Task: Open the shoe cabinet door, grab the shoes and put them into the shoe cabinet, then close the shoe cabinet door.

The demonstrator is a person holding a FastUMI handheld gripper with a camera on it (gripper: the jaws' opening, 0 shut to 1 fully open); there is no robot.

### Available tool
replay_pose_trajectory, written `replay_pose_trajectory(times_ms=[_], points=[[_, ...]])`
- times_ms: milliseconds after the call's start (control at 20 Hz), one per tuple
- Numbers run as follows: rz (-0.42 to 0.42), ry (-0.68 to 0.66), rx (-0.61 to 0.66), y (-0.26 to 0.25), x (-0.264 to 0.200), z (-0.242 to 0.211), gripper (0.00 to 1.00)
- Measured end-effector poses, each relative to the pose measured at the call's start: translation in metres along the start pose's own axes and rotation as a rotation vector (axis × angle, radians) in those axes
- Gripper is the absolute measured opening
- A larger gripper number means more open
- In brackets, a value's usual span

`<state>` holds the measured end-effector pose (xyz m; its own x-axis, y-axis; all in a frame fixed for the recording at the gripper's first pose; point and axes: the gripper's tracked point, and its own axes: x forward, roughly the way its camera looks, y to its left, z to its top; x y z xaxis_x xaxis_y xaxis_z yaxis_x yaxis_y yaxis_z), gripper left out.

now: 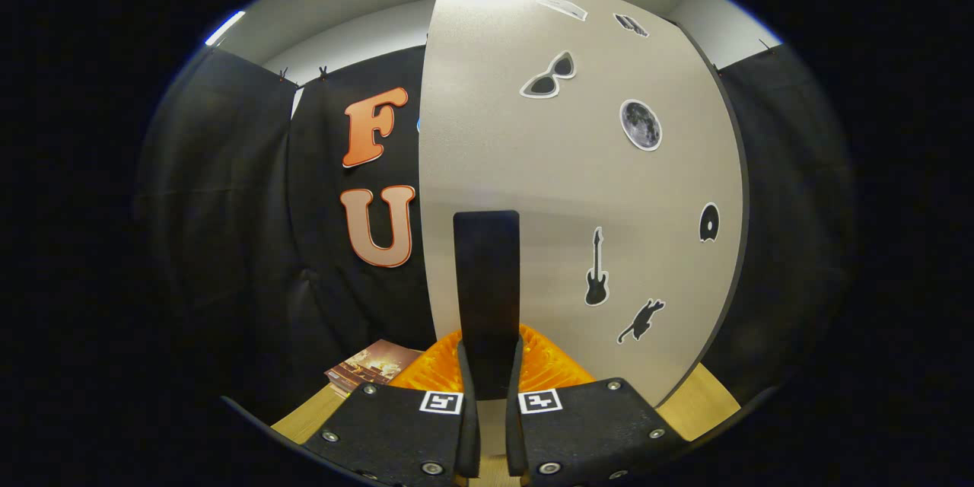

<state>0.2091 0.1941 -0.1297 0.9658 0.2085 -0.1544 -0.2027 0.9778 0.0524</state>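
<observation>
Beige door panel (563, 190) with its dark upright handle (487, 297) pinched between the gripper (487, 377) fingers

Both fingers sit narrow, closed on the lower end of the handle — the bar rises straight ahead of them, and the sticker-covered cabinet door spreads beyond and to the right. An orange ribbed thing (544, 365), probably the shoe, lies just behind the fingertips on the wooden floor (704, 403), with a booklet (373, 365) off to the left. Whether the door is being opened or closed I cannot tell. Either way, I judge the step goes best with a firm pinch, the wrist following the door's arc around the hinge — not a straight tug, which could slip the pads off the smooth bar.
</observation>
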Motion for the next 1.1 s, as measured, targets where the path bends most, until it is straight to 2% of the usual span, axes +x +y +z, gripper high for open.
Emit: replay_pose_trajectory(times_ms=[650, 1100], points=[[0.019, 0.003, 0.004, -0.029, -0.056, -0.005, 0.13], [0.011, 0.001, 0.018, -0.072, -0.098, -0.009, 0.12]])
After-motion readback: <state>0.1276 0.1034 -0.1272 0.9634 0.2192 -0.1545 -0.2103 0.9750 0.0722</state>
